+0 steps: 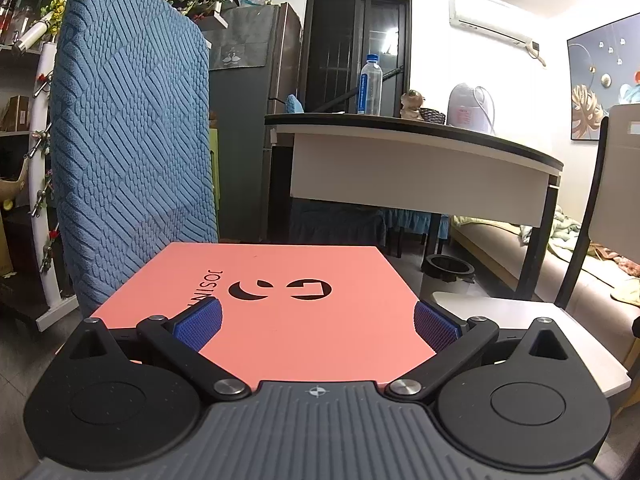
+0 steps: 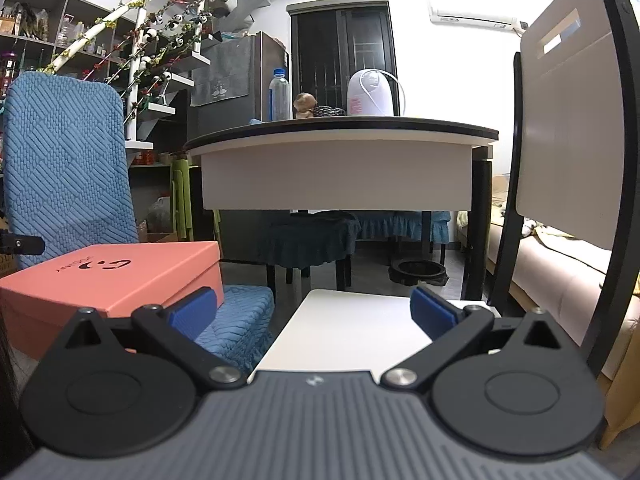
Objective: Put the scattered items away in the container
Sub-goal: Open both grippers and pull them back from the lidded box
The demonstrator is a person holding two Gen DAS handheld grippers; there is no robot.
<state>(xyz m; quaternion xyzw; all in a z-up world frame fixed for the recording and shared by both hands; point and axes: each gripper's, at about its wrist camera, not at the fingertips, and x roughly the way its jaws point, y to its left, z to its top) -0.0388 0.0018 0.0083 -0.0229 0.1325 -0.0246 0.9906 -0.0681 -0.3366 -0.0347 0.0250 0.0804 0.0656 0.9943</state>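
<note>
A salmon-pink box (image 1: 280, 272) with a black logo on its closed lid lies on the seat of a blue-covered chair (image 1: 132, 140). My left gripper (image 1: 316, 320) hovers low over the near part of the lid, open, its blue pads (image 1: 198, 322) spread wide with nothing between them. In the right wrist view the same box (image 2: 120, 276) sits at the left on the blue seat (image 2: 240, 320). My right gripper (image 2: 316, 312) is open and empty, over the white seat (image 2: 348, 320) of a neighbouring chair.
A dark-topped table (image 2: 340, 168) stands ahead, carrying a water bottle (image 2: 280, 94), a figurine and a white appliance (image 2: 370, 94). A black bin (image 2: 418, 270) sits on the floor under it. The white chair's back (image 2: 572, 120) rises at the right, with a sofa behind it.
</note>
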